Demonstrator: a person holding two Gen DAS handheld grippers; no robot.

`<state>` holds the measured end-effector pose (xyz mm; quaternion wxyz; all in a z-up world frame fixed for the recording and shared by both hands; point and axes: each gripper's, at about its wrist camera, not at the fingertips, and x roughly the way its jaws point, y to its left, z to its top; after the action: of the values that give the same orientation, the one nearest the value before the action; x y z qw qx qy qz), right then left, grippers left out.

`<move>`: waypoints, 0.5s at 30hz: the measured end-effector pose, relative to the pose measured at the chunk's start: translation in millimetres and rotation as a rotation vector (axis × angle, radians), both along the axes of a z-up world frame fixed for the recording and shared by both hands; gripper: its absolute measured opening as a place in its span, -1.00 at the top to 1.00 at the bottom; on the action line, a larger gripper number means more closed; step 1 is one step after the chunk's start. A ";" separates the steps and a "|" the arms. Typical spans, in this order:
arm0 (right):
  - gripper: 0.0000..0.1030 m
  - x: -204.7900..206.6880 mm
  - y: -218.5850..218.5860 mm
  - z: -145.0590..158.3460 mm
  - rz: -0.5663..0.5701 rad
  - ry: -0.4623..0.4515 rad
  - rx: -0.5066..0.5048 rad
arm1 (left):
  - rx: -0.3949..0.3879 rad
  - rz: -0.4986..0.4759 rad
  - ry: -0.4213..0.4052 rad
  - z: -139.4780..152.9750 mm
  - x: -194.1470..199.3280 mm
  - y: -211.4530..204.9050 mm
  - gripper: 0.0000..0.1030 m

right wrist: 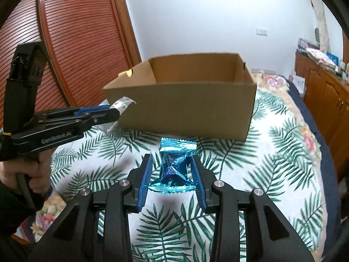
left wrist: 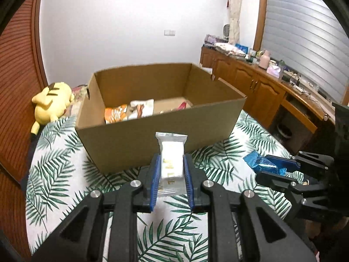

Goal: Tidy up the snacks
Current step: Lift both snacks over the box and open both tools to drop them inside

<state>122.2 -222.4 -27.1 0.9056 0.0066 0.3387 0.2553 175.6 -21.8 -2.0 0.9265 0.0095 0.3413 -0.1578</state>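
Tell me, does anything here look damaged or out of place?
Nothing is spilled. The blue snack packet looks crumpled where the right gripper squeezes it; the white snack packet in the left gripper keeps its shape.

A plain white wall point(left wrist: 130, 21) with a small light switch plate point(left wrist: 169, 32) closes the far side of the room. To the left stands a reddish-brown louvred wooden door point(right wrist: 82, 39). Along the right runs a low brown wooden cabinet point(left wrist: 250, 76), its top crowded with small items, beneath grey horizontal window blinds point(left wrist: 305, 32). A pale curtain point(left wrist: 234, 11) hangs in the corner. A leaf-print white-and-green bedspread point(right wrist: 272, 163) covers the bed.
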 end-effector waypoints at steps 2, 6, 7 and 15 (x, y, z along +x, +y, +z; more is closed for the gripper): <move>0.31 -1.4 -2.4 8.4 -0.004 -0.019 0.000 | -0.004 -0.005 -0.015 7.5 -1.8 -0.9 0.64; 0.31 -3.5 -5.0 19.9 -0.005 -0.047 0.002 | -0.015 -0.011 -0.043 20.5 -3.9 0.5 0.64; 0.31 -3.5 -5.5 23.3 -0.005 -0.056 0.002 | -0.018 -0.010 -0.049 23.0 -4.0 0.3 0.64; 0.31 2.7 -3.6 51.5 0.004 -0.123 0.000 | -0.032 -0.004 -0.104 45.4 4.1 5.3 0.64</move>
<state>124.9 -226.0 24.5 0.9241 -0.0098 0.2825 0.2572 179.7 -16.5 43.4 0.9427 0.0033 0.2903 -0.1644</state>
